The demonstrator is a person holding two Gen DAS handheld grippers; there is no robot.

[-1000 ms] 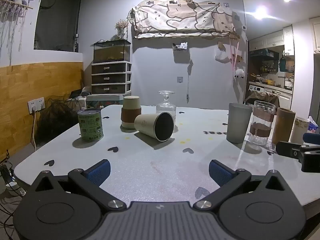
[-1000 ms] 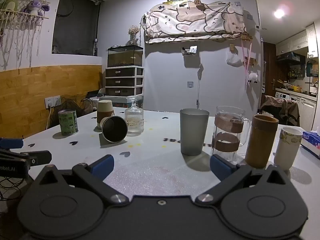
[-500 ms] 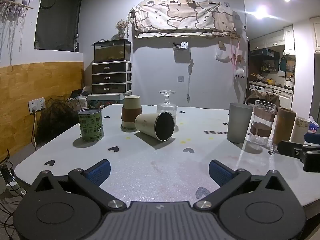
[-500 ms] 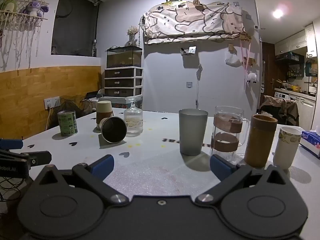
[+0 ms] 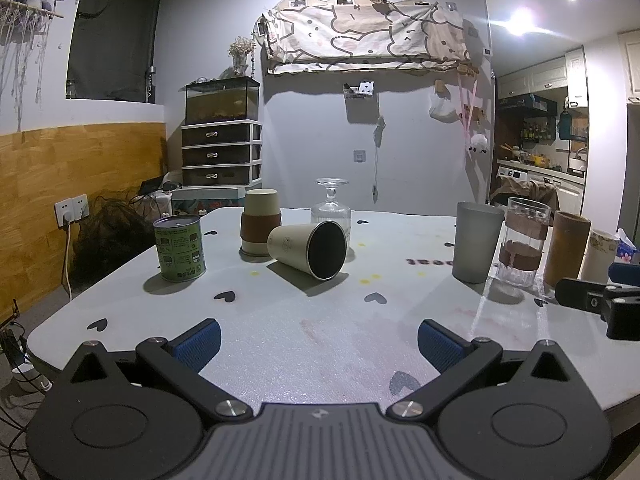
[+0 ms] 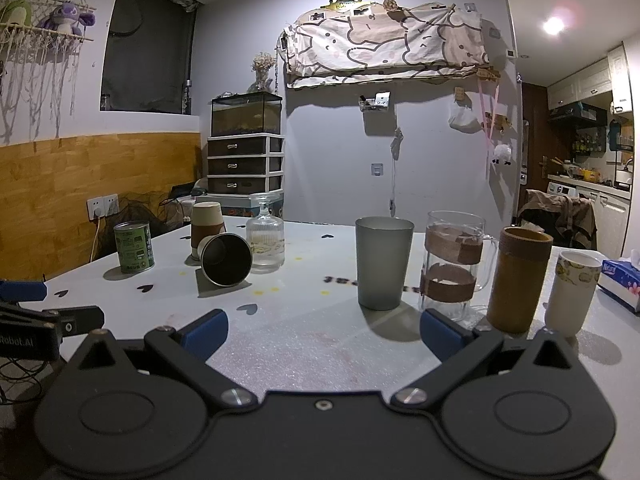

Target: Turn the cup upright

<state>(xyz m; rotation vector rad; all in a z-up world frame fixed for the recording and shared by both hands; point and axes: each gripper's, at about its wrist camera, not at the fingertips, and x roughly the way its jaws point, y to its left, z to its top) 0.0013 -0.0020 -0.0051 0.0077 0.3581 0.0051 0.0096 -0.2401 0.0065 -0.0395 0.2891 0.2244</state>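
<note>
With both the left gripper [image 5: 319, 338] and right gripper [image 6: 324, 330] wide open and empty, the tipped cup [image 5: 307, 249] at frame centre risked rolling into the glass bottle [image 5: 331, 210] just behind it if nudged.

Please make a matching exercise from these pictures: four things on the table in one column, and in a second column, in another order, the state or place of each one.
Things
1. cream metal cup with dark inside
2. green labelled tin can
3. grey frosted tumbler
4. ribbed clear glass goblet

States
A. stands upright, mouth up
B. lies on its side, mouth toward the cameras
C. stands upside down, foot on top
D. stands nearest the table's left edge

Pairs: 1-B, 2-D, 3-A, 4-C
</note>
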